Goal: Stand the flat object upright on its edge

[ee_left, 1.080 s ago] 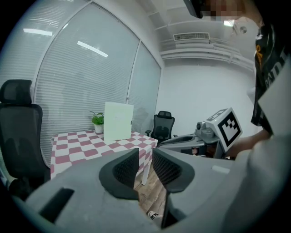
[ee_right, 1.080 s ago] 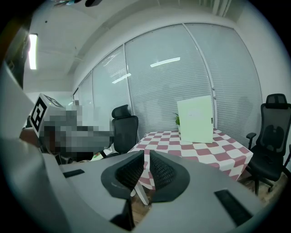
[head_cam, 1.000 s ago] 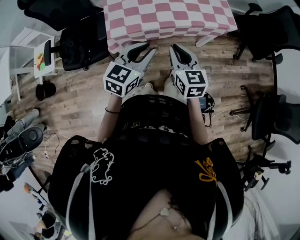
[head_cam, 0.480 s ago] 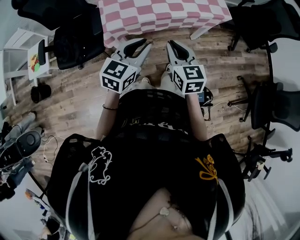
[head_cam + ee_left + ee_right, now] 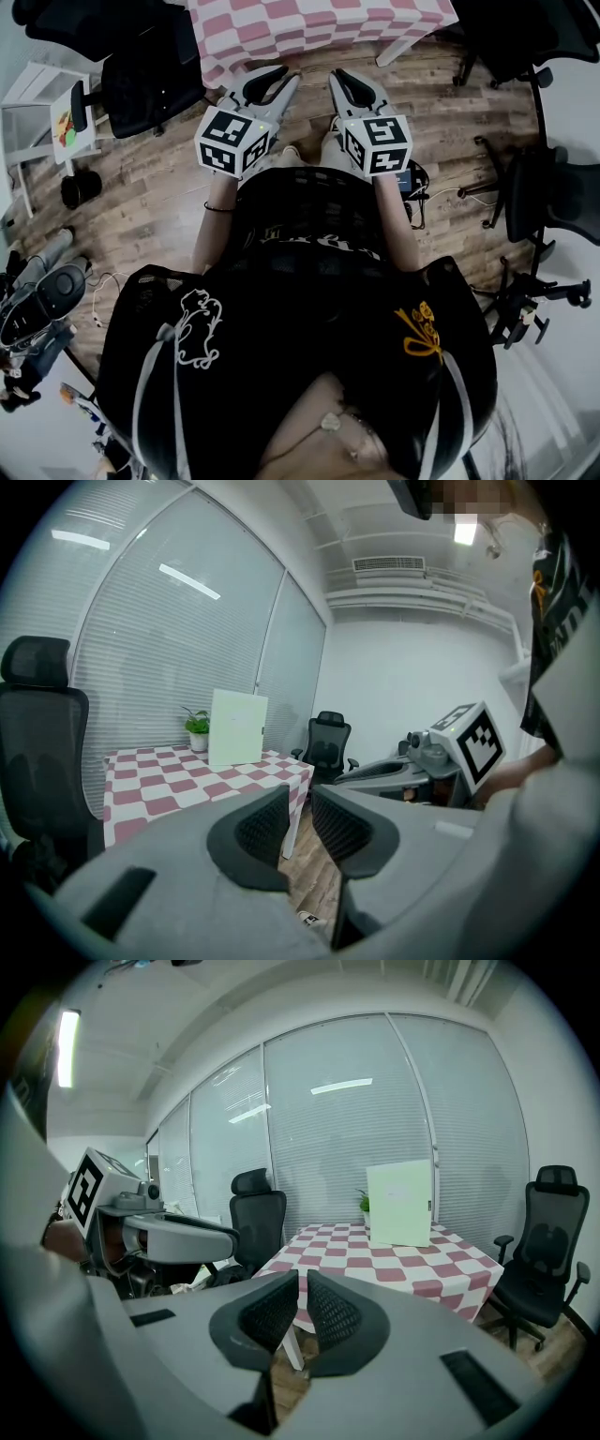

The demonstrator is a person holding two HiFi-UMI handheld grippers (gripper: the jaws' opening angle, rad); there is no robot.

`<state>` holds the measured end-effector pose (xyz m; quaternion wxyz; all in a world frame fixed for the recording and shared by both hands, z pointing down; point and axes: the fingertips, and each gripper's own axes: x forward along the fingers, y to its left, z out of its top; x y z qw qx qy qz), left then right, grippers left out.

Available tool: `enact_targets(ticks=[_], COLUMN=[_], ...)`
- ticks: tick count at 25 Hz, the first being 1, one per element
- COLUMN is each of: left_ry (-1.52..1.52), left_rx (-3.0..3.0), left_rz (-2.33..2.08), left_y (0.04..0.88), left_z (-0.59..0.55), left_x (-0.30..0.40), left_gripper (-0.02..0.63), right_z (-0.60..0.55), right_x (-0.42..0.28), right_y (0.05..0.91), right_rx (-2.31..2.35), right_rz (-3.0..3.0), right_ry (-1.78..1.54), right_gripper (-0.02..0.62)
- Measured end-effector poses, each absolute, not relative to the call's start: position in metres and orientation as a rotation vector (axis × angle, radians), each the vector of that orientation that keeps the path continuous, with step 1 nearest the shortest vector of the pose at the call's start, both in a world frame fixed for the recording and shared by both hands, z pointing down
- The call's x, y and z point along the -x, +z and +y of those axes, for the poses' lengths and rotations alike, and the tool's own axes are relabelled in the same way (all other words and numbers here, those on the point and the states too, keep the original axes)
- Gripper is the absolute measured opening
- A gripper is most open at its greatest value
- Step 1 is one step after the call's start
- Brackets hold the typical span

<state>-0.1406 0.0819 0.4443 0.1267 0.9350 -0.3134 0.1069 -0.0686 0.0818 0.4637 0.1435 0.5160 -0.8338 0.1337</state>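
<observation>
flat pale board (image 5: 400, 1203) standing upright on its edge on the pink-checkered surface (image 5: 394, 1265), sitting just beside a little potted plant (image 5: 197, 728) there, left hand-held gripper (image 5: 300, 797) and right hand-held gripper (image 5: 303, 1283) both hovering short of the surface, jaws pinched together, gripping nothing
</observation>
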Motion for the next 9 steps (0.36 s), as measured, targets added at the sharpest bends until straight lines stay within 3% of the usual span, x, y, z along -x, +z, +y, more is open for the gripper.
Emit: enact_targets(ticks=[9], left_ry=[0.323], left_rx=[-2.725], left_rz=[-0.893], left_y=[0.4472], left_z=[0.0841], left_x=[0.1402], left_gripper=[0.087], right_z=[0.0841], right_x=[0.0703], right_y=[0.466], right_rx=[-1.486], right_rz=[-2.395], right_ry=[0.384], right_gripper=[0.035])
